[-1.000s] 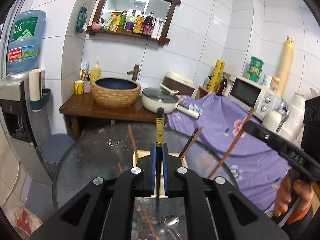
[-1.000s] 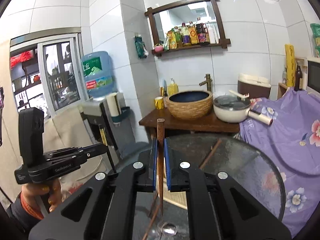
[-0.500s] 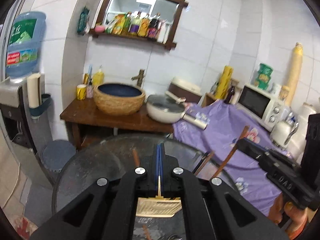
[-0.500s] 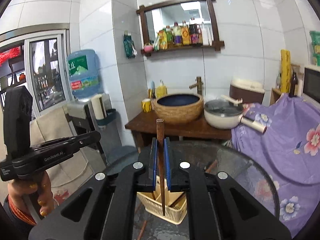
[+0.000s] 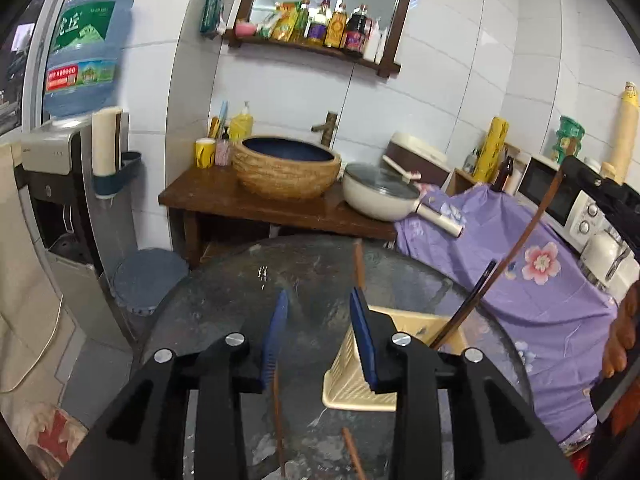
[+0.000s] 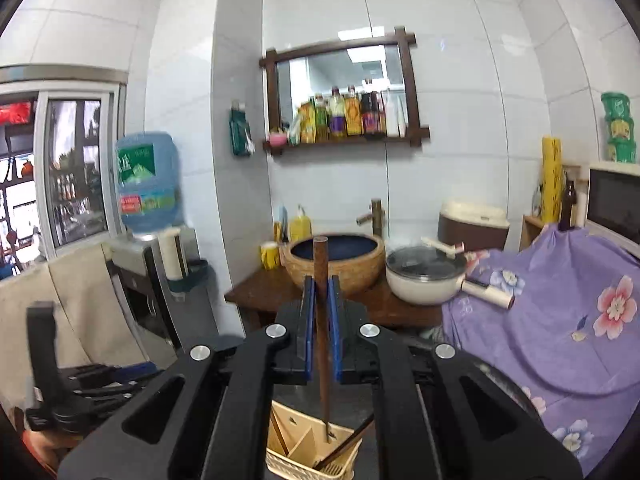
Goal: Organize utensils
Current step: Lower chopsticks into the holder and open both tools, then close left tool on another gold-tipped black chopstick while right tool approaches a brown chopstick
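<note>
My left gripper (image 5: 318, 306) is open and empty above the round glass table (image 5: 240, 292). A cream utensil basket (image 5: 416, 328) stands just right of it, with a black chopstick (image 5: 476, 294) leaning in it. Two brown chopsticks (image 5: 277, 420) lie on the glass below my jaws. My right gripper (image 6: 321, 292) is shut on a brown chopstick (image 6: 321, 320), held upright with its tip over the basket (image 6: 304, 448). That chopstick also shows in the left wrist view (image 5: 532, 220), slanting down toward the basket.
A wooden counter (image 5: 248, 200) behind the table carries a woven basin (image 5: 286, 172) and a white pot (image 5: 376, 196). A purple floral cloth (image 5: 540, 280) covers the right side. A water dispenser (image 5: 60, 184) stands at left. Another brown chopstick (image 5: 359, 264) lies beyond the basket.
My left gripper let go of the black chopstick, which now rests in the basket, then opened and shifted left. My right gripper has risen over the basket with the brown chopstick.
</note>
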`<state>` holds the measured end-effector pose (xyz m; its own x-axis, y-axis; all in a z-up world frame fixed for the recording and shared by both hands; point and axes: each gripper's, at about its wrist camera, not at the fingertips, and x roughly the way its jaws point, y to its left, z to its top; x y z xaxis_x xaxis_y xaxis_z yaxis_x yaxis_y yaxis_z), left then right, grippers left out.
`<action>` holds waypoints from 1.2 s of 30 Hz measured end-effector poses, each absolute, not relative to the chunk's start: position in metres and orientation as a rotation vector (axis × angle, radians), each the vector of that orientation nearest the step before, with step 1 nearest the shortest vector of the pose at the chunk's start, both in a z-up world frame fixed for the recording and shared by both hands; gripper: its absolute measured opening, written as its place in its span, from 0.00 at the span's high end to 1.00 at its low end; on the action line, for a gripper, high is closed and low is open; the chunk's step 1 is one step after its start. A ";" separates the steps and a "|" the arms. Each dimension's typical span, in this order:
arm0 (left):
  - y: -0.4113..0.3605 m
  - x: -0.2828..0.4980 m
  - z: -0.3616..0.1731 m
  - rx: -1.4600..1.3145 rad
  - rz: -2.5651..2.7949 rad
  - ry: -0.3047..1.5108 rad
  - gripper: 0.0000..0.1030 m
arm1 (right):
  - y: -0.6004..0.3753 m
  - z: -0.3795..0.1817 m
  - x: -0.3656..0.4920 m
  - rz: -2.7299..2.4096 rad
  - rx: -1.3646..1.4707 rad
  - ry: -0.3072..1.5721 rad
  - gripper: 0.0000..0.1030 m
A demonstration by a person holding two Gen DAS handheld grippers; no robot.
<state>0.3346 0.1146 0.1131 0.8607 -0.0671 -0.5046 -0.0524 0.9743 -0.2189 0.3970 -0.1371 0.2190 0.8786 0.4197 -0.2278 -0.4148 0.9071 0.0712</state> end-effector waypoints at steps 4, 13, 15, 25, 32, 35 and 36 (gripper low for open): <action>0.128 0.323 0.095 -0.211 0.012 0.570 0.59 | -0.131 0.185 0.410 0.441 0.036 0.308 0.93; 0.205 0.228 0.005 -0.267 0.185 0.608 0.18 | -0.122 0.135 0.404 0.418 -0.060 0.365 0.35; 0.220 0.207 -0.017 -0.328 0.213 0.647 0.18 | -0.122 0.134 0.396 0.436 -0.070 0.342 0.35; 0.203 0.160 -0.058 -0.328 0.298 0.730 0.18 | -0.106 0.110 0.325 0.527 -0.144 0.341 0.31; 0.156 0.162 -0.081 -0.296 0.211 0.816 0.46 | -0.091 0.070 0.298 0.595 -0.175 0.435 0.31; 0.143 0.166 -0.089 -0.289 0.193 0.846 0.55 | -0.089 0.053 0.293 0.613 -0.172 0.477 0.31; 0.140 0.167 -0.092 -0.282 0.191 0.854 0.57 | -0.089 0.048 0.292 0.620 -0.163 0.490 0.31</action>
